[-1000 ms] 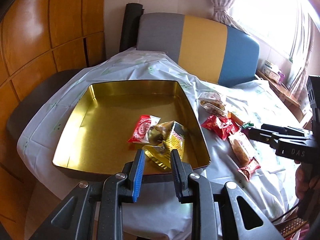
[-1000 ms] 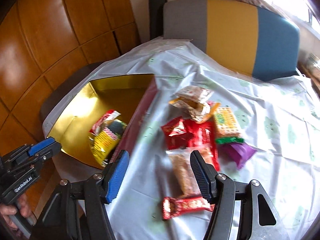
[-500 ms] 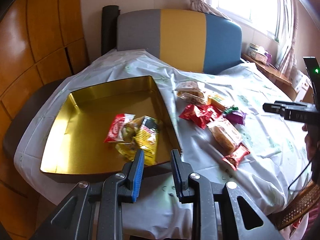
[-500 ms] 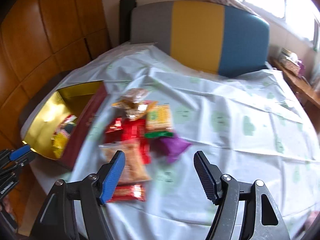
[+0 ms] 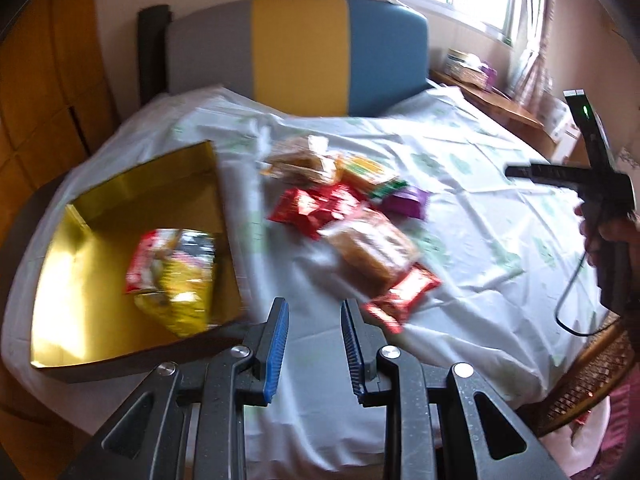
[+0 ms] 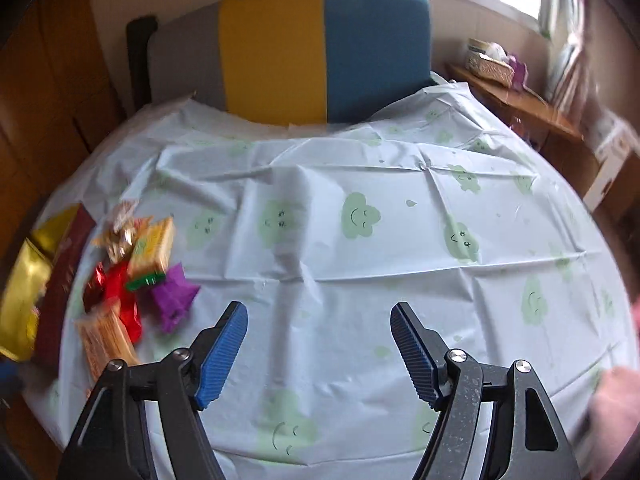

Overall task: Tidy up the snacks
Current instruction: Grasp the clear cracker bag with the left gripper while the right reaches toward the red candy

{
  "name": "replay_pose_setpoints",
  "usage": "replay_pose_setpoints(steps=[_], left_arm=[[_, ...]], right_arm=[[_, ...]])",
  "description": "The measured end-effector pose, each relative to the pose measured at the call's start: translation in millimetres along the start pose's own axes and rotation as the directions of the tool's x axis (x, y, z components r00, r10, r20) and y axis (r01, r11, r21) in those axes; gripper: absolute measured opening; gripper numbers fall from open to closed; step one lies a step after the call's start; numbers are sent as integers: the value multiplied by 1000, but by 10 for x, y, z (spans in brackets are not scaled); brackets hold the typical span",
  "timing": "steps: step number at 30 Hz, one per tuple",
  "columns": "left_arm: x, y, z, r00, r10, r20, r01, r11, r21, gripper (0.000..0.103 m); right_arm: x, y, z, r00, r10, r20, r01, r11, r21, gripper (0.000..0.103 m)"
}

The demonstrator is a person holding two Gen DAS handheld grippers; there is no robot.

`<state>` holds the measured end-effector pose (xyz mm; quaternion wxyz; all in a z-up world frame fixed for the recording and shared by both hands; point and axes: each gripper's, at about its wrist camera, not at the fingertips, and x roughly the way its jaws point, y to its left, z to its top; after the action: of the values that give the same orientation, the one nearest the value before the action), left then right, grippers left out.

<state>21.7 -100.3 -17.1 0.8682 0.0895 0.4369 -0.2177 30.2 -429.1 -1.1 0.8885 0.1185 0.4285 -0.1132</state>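
Left wrist view, left gripper (image 5: 313, 322): jaws standing at a narrow gap, nothing between them; hanging over bare tablecloth (image 5: 460, 240) just beside the gold tin's (image 5: 80, 312) near corner.
Left wrist view, change: a second ago these jaws were framing the tin; now the tin is sliding off to the left and the loose snack pile (image 5: 348, 216) is coming to the centre.
Left wrist view, tin contents: two or three packets (image 5: 176, 268) are lying inside, red and yellow, blurred.
Left wrist view, right gripper (image 5: 520, 170): showing at the far right, held by a hand (image 5: 612, 232), well apart from the pile.
Right wrist view, right gripper (image 6: 319, 354): jaws opening, wide apart, empty; pointing at clear cloth.
Right wrist view, change: the pile (image 6: 132, 276) was lying between these jaws a second ago; now it is sitting far left, purple packet (image 6: 174, 298) nearest.
Meaning for task: probably the left gripper is taking the next pick, the right one swinging clear; most snacks are waiting outside the tin.
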Motion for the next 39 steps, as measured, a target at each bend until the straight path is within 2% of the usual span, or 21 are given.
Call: replay_pose_setpoints(steps=[5,9,11,14,16,18,21,25,30,34,39], left_arm=[[211,-191,88,996,-56,-63,57,998,6,28],[443,-274,213,982,-127,-141,123,992,-38,37],[548,-305,262,980,-120,-160,113,992,-52,39],[726,-318,340,971,-147,-190,128,986,-106,55],[821,-308,404,969,-162,-188,136,980,-144,71],[929,-310,466,969,-153,-194,119,977,-176,82],[1065,-300,558,966,-151,-211,102,969,-226,82],[1258,-347,698,966,-109,-235,52,970,-236,83],[1475,-514,713,960,10,-280,-47,991,-124,82],[1422,-512,646,969,18,-245,-42,995,-93,65],[1229,-428,602,983,4,-185,-16,998,-63,58]], right_arm=[[6,-56,31,999,43,-8,-42,998,52,80],[-27,-3,19,998,57,-1,-56,997,48,82],[-49,4,13,998,63,2,-63,997,47,83],[-59,11,12,997,77,3,-78,996,47,83],[-59,27,8,996,84,2,-84,996,41,85],[-67,49,8,996,88,5,-88,996,32,87],[-86,79,8,996,87,12,-87,996,15,88],[-89,103,11,996,85,13,-85,996,-2,88],[-90,116,8,996,89,11,-89,996,-11,89],[-79,115,5,996,87,6,-87,996,-8,89],[-35,139,-16,997,74,-15,-75,997,-25,89]])
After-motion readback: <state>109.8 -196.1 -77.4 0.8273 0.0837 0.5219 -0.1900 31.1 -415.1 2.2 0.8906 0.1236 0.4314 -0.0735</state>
